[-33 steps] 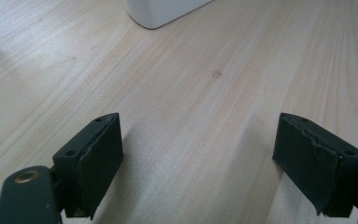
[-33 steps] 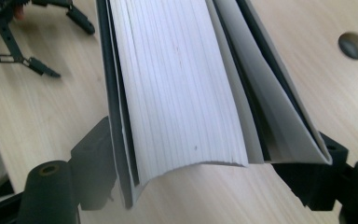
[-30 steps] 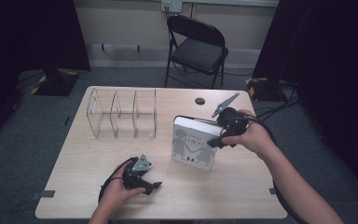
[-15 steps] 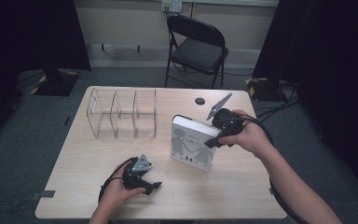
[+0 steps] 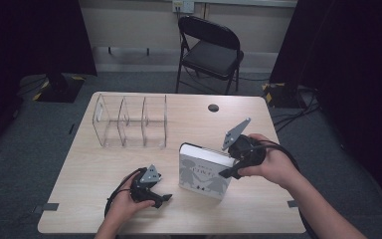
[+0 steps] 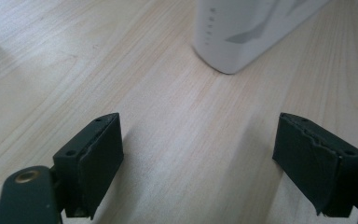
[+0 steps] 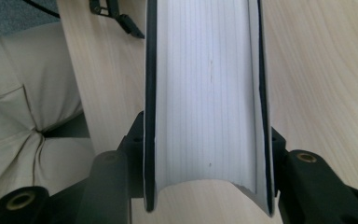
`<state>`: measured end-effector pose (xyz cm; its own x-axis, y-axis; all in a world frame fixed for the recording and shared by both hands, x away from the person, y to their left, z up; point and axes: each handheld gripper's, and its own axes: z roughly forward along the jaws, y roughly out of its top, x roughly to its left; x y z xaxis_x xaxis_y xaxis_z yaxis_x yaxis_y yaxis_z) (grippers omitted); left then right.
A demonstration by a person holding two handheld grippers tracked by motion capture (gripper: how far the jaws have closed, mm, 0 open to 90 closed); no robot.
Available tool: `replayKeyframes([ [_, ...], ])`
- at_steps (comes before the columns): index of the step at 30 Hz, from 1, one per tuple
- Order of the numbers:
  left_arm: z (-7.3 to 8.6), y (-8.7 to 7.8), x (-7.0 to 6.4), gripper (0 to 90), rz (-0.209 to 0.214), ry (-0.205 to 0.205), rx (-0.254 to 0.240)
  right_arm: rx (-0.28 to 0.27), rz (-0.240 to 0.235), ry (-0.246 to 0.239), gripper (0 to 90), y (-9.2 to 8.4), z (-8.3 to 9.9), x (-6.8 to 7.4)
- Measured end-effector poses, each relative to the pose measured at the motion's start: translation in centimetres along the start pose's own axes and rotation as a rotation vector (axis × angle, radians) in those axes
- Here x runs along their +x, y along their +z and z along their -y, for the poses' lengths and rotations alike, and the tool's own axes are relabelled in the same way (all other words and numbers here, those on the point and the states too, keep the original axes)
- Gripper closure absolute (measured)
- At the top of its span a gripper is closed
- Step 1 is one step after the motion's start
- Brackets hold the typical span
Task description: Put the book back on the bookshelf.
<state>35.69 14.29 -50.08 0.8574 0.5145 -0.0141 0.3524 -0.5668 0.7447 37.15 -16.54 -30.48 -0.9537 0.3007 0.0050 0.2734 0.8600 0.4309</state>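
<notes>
A thick white book point(image 5: 204, 172) with grey figures on its cover stands on edge on the light wooden table point(image 5: 258, 214). My right gripper point(image 5: 226, 173) holds it from the right, and its jaws have just been closing on it. In the right gripper view the book's page block point(image 7: 209, 93) sits between both pads of the right gripper point(image 7: 207, 140). My left gripper point(image 5: 165, 199) rests on the table near the front edge, left of the book. Its jaws stand open over bare wood point(image 6: 209, 163), with the book's lower corner point(image 6: 242, 32) ahead of them.
A clear three-slot organizer point(image 5: 129, 122) stands at the back left of the table. A small black round fitting point(image 5: 213, 107) lies near the far edge. A folding chair point(image 5: 211, 52) stands beyond the table. Dark curtains hang on both sides.
The right hand has shifted toward the near edge with the book, and its jaws have closed on the book. The left hand has kept still.
</notes>
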Motion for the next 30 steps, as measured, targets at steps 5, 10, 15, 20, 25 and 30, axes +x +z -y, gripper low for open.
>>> replayKeyframes([
  [5,0.0,0.0,0.0,15.2,-0.003,0.002,0.002,-0.012,0.003,-0.023,52.2,-0.2,0.6,0.3],
  [10,0.0,0.0,0.0,13.9,0.003,0.008,0.006,-0.024,0.017,-0.017,49.8,-0.1,0.8,0.2],
  [15,0.0,0.0,0.0,13.1,0.002,0.007,0.008,-0.026,0.037,-0.028,46.9,-0.1,0.8,0.3],
  [20,0.0,0.0,-0.1,12.8,0.004,0.008,0.011,-0.040,0.055,-0.008,41.2,-0.2,0.7,0.3],
  [25,-0.2,0.2,-0.4,8.7,-0.008,0.002,0.024,-0.073,0.057,0.002,35.1,-0.2,0.8,0.1],
  [30,-0.6,0.1,-0.4,15.0,-0.001,-0.007,0.036,-0.096,0.040,0.023,30.6,-0.3,1.3,0.0],
])
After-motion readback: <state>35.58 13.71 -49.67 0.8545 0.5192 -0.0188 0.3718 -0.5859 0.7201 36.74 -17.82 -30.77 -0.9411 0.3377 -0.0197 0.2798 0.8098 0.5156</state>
